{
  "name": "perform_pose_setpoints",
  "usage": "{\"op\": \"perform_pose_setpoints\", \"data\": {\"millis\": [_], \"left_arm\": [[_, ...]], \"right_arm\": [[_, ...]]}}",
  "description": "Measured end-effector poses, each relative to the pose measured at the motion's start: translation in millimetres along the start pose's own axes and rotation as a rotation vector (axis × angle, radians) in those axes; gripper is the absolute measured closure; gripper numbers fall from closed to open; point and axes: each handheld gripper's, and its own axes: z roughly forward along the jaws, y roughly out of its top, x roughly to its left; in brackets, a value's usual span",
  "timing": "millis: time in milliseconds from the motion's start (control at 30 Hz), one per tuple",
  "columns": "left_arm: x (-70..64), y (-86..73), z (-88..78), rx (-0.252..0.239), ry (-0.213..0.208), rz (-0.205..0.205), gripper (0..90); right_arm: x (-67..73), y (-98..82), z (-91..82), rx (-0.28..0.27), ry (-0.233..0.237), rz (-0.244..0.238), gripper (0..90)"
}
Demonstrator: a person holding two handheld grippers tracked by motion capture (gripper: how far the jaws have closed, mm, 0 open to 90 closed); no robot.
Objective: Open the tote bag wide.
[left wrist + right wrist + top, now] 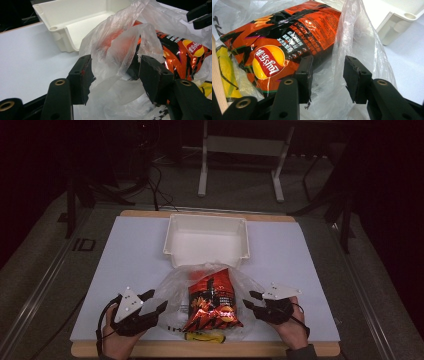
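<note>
Clear plastic bag point(210, 295) with red-orange chip packet point(212, 305) inside, flat on white worktop point(125, 265), just in front of white tray point(207, 240). Left hand-held gripper point(156, 303) at bag's left edge, jaws wide apart, bunched film standing between the pads, no pinch seen. Right hand-held gripper point(250, 299) at bag's right edge, jaws parted around a fold of film, not pressing; yellow item point(205, 336) at bag's near end.

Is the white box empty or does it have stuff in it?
Empty: the white box shows only its bare bottom in the high view.
</note>
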Motion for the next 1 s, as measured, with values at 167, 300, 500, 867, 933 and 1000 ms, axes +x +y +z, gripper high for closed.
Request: {"op": "perform_pose_setpoints", "data": {"millis": [167, 300, 500, 867, 933, 1000], "left_arm": [[-0.8, 4.9, -1.6, -0.007, -0.01, 0.001, 47.4], [-2.7, 9.6, -1.9, -0.006, -0.019, 0.012, 51.5], [-8.8, 17.9, -5.4, -0.025, -0.051, 0.019, 60.5], [-29.6, 34.6, 2.1, -0.042, -0.143, 0.079, 74.3], [-33.8, 36.1, 5.8, -0.042, -0.165, 0.088, 78.6], [-38.3, 36.9, 10.1, -0.032, -0.181, 0.097, 84.2]], "right_arm": [[-1.3, 1.4, 1.5, -0.004, -0.005, 0.003, 64.5], [-2.1, 2.6, 3.3, -0.001, -0.013, -0.003, 69.2], [-1.6, 3.6, 4.6, -0.001, -0.015, -0.007, 74.4], [0.5, 7.2, 7.7, -0.001, -0.012, -0.017, 78.1], [0.8, 7.8, 8.3, -0.002, -0.011, -0.02, 79.2], [1.1, 8.1, 8.8, -0.002, -0.012, -0.02, 80.4]]}}
